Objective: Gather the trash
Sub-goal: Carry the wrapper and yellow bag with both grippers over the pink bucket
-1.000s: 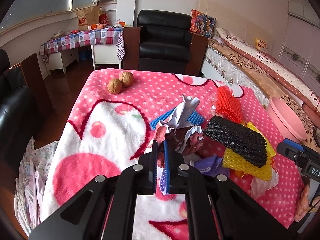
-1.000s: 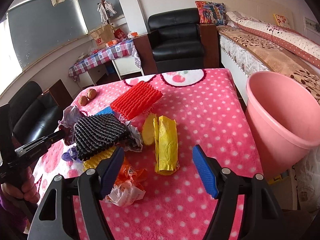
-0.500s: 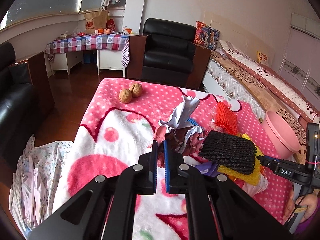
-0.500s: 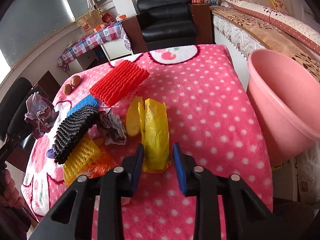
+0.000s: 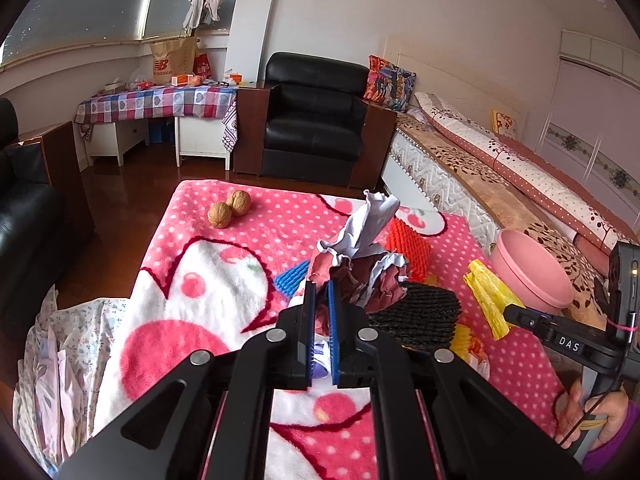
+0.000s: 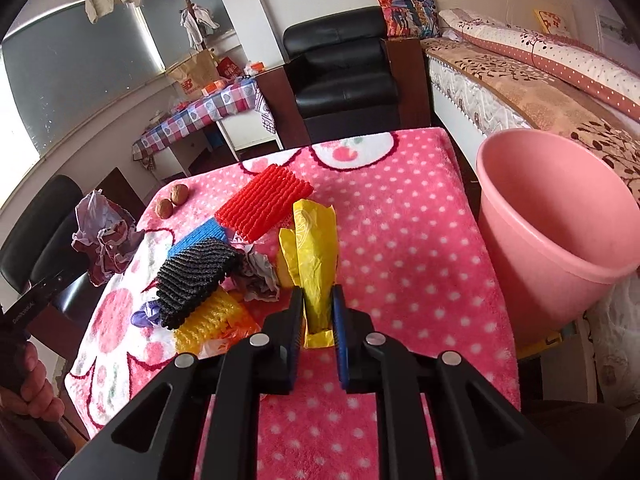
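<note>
My left gripper (image 5: pixel 320 292) is shut on a crumpled maroon-and-white wrapper (image 5: pixel 360 256) and holds it above the pink blanket-covered table (image 5: pixel 200 280). The right wrist view shows that wrapper (image 6: pixel 104 236) hanging at the far left. My right gripper (image 6: pixel 317 300) has its jaws closing on a yellow plastic bag (image 6: pixel 314 248), and the blue pads press on the bag's lower end. Seen from the left wrist view, the bag (image 5: pixel 490 296) is lifted off the table. A pink bin (image 6: pixel 560 216) stands just off the table's right edge.
On the table lie a red foam net (image 6: pixel 264 204), a black foam net (image 6: pixel 196 276), a blue one (image 6: pixel 196 236), a yellow one (image 6: pixel 212 316), crumpled paper (image 6: pixel 260 276) and two walnuts (image 6: pixel 172 200). A black armchair (image 5: pixel 316 120) and a bed (image 5: pixel 500 184) stand beyond.
My right gripper went from wide open to shut on the yellow bag and lifted it. My left gripper rose, carrying the crumpled wrapper up off the pile.
</note>
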The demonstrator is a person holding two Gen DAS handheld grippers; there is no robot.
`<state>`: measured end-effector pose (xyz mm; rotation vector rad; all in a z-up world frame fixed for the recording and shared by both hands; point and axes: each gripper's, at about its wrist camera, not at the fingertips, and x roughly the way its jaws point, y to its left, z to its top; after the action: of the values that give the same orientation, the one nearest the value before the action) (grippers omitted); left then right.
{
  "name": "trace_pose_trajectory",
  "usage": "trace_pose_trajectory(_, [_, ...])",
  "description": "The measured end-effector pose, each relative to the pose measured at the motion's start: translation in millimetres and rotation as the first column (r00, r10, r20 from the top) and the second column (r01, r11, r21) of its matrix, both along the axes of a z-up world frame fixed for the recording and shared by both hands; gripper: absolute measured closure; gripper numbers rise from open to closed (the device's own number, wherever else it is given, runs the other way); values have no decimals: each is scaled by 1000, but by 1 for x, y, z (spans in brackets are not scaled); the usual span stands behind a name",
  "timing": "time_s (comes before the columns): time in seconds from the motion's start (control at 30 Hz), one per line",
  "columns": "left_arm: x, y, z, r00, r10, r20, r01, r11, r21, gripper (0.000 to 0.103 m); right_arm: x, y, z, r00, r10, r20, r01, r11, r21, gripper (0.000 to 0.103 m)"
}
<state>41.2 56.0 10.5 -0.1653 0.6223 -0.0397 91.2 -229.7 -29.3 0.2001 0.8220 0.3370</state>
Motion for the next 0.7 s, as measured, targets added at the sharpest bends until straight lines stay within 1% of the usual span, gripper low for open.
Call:
trace_pose_trajectory(0.33, [7,-32,11,999,-43,16,43,999,-21,98,-8,-11,18,999,-8,49,7,1000,30,90])
trace_pose_trajectory(0.53, [12,-53,16,997,-68,24,69,997,-26,98,-10,-17,20,998,-15,54,13,999,39,90])
trace_pose_trajectory(0.7, [20,-79,18,993,-111,35,112,993,-26,98,-11,-33,22,997,-45,63,42,998,46,90])
